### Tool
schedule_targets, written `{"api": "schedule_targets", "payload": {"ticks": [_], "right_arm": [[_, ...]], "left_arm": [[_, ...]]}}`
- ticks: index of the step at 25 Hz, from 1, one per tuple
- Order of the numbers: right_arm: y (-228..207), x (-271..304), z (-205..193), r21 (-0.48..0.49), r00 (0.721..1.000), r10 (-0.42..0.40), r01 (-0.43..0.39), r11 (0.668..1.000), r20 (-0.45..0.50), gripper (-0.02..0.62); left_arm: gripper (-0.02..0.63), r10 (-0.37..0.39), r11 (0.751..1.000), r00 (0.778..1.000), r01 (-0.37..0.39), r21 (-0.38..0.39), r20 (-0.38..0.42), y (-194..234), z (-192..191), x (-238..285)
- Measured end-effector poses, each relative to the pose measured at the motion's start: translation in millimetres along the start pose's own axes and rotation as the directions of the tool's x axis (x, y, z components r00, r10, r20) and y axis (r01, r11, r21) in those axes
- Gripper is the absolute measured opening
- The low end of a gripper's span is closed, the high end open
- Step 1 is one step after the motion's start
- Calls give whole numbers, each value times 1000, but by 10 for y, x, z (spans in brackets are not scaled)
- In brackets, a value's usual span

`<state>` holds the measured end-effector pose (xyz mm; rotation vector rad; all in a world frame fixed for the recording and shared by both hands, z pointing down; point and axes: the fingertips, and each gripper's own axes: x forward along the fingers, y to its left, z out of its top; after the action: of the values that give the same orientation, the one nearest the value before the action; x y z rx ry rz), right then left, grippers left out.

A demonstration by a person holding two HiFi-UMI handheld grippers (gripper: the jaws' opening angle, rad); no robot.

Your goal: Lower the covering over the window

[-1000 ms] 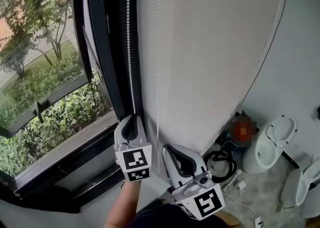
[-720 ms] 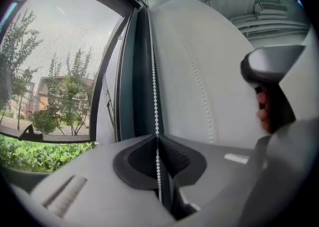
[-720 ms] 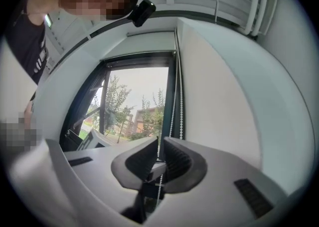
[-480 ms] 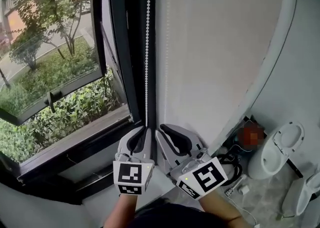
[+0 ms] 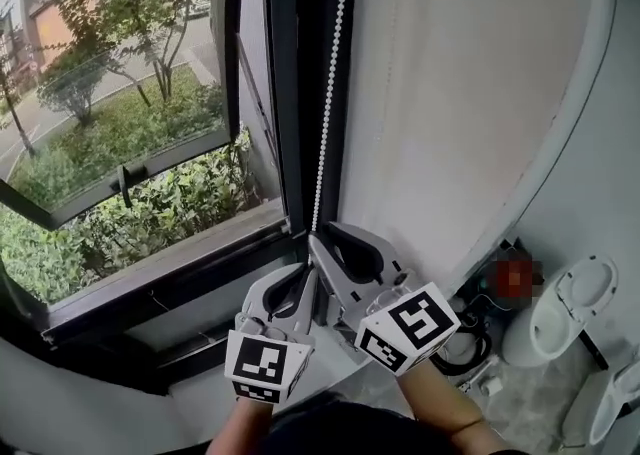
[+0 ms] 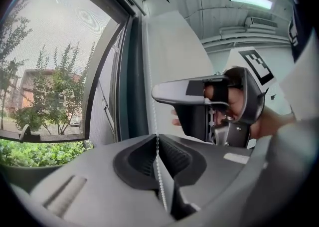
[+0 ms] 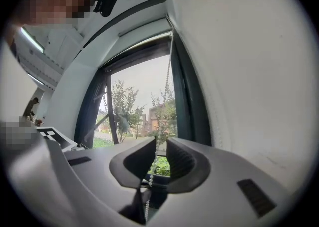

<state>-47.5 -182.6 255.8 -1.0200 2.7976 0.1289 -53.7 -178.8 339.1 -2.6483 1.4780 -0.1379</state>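
Beside the window frame [image 5: 295, 93], the bead chain [image 5: 332, 93] looks light and slippery, best pinched low: the left gripper [image 6: 157, 137] clamps it, while the right gripper [image 7: 158, 143] gapes slightly around it.

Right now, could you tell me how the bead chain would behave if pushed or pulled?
Probably floppy and light: the bead chain is a thin hanging string of small beads, so a sideways push would likely just swing it. The round beads look smooth, so it might slip under a loose grip, though the left tool is shut on it.
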Motion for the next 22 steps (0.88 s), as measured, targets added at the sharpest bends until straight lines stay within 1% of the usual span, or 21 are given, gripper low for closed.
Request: {"api": "schedule_targets", "payload": {"ticks": [6, 9, 10, 12, 13, 14, 15, 16, 20, 21, 22], "right_arm": [[-17, 56, 105, 18, 1000, 29, -29, 999, -7, 31], [-9, 69, 112, -5, 999, 41, -42, 999, -33, 23], [1, 71, 104, -17, 998, 45, -46, 999, -45, 21], [32, 73, 90, -29, 997, 57, -59, 998, -60, 18], [47, 75, 87, -29, 996, 64, -66, 997, -64, 18], [56, 78, 83, -29, 995, 68, -71, 997, -68, 18], [60, 80, 80, -30, 995, 71, -74, 997, -71, 18], [60, 80, 77, -28, 995, 74, -76, 997, -73, 18], [49, 58, 70, -12, 994, 82, -83, 996, -73, 17], [46, 52, 69, -12, 994, 82, -83, 996, -72, 17], [40, 47, 69, -17, 994, 79, -80, 997, -73, 17]], "left_arm": [[25, -27, 1000, 1000, 27, 2, -6, -47, 8, 8], [25, -44, 999, 999, 44, 0, -7, -64, 1, 35], [26, -53, 999, 999, 53, -11, -7, -67, -10, 49], [29, -78, 995, 997, 78, -56, 0, -68, -36, 81], [46, -90, 993, 996, 91, -79, 6, -68, -41, 100], [93, -101, 991, 995, 102, -90, 12, -70, -37, 119], [124, -108, 990, 994, 109, -85, 17, -72, -24, 137], [133, -109, 991, 994, 111, -69, 22, -71, -1, 153], [138, -98, 995, 994, 97, 35, 40, -46, 118, 220], [121, -91, 995, 995, 89, 52, 41, -34, 138, 237], [54, -82, 995, 996, 79, 66, 40, -21, 150, 249]]}}
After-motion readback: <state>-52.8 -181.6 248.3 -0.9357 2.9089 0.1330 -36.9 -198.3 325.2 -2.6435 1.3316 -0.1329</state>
